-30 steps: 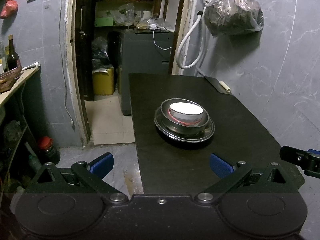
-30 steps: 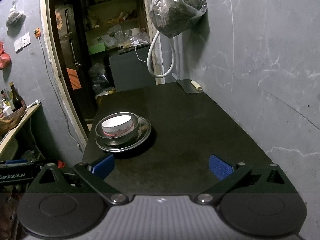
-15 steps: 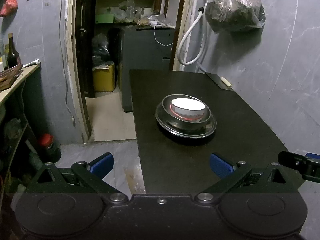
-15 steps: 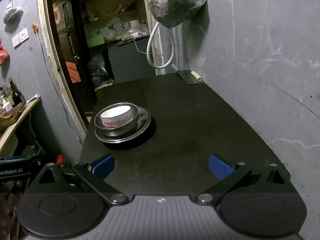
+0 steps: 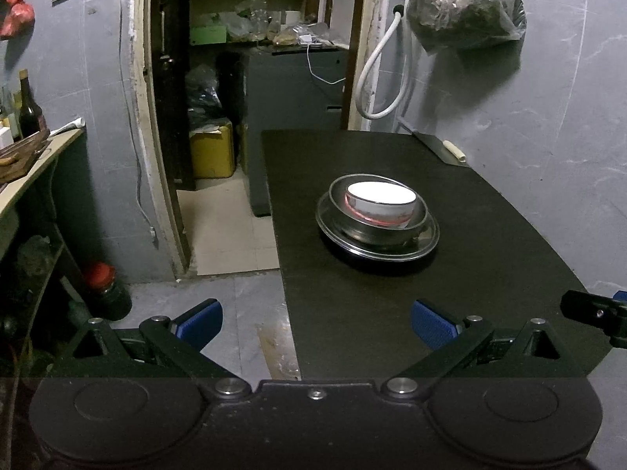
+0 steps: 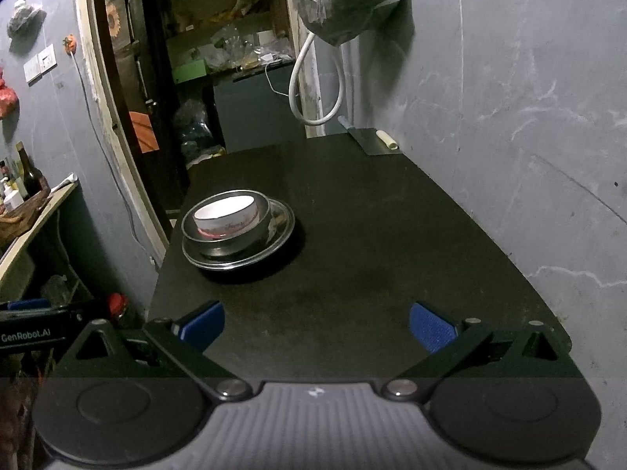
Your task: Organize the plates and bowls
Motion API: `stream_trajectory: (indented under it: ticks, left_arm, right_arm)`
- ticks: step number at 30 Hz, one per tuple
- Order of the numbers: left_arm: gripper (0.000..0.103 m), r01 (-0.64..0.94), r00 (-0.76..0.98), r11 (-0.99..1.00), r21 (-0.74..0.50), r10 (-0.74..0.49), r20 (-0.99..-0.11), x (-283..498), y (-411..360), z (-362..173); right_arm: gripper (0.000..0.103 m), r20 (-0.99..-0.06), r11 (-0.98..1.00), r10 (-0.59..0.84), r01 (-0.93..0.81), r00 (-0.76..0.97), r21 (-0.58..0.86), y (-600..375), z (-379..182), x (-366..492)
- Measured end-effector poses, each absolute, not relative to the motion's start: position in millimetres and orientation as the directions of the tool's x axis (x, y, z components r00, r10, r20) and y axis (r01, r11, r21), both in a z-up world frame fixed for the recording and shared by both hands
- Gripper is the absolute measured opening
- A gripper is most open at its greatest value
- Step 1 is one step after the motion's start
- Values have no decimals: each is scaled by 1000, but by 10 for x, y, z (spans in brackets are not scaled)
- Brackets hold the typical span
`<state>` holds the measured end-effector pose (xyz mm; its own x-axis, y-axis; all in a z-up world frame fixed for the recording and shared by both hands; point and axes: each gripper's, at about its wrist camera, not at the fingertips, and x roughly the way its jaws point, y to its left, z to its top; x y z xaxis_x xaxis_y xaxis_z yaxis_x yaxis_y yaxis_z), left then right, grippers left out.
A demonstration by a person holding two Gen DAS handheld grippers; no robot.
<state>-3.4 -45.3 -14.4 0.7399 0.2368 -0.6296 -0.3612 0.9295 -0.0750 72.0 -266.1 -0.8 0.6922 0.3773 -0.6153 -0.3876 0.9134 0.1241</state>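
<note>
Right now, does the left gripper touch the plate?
Apart. In the left wrist view the left gripper is open near the table's front edge, with bare tabletop between its fingertips and the plate.

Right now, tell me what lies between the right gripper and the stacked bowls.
Nothing visible. The right gripper is open and empty, and only bare black table lies between it and the white bowl, which is nested in the metal bowl on the metal plate. The cleaver lies at the far edge, off the path.
</note>
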Motion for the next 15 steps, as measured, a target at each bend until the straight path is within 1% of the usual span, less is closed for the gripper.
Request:
stream_trajectory:
  ticks: [6, 15]
  left_arm:
    - [102, -344, 732, 938, -50, 234, -640, -14, -460, -202]
    - [102, -339, 731, 939, -55, 226, -644, 8, -438, -214]
  right_arm:
    - [103, -610, 914, 368, -394, 702, 98, -2642, -55, 711]
    - [103, -618, 913, 367, -397, 695, 95, -2627, -66, 721]
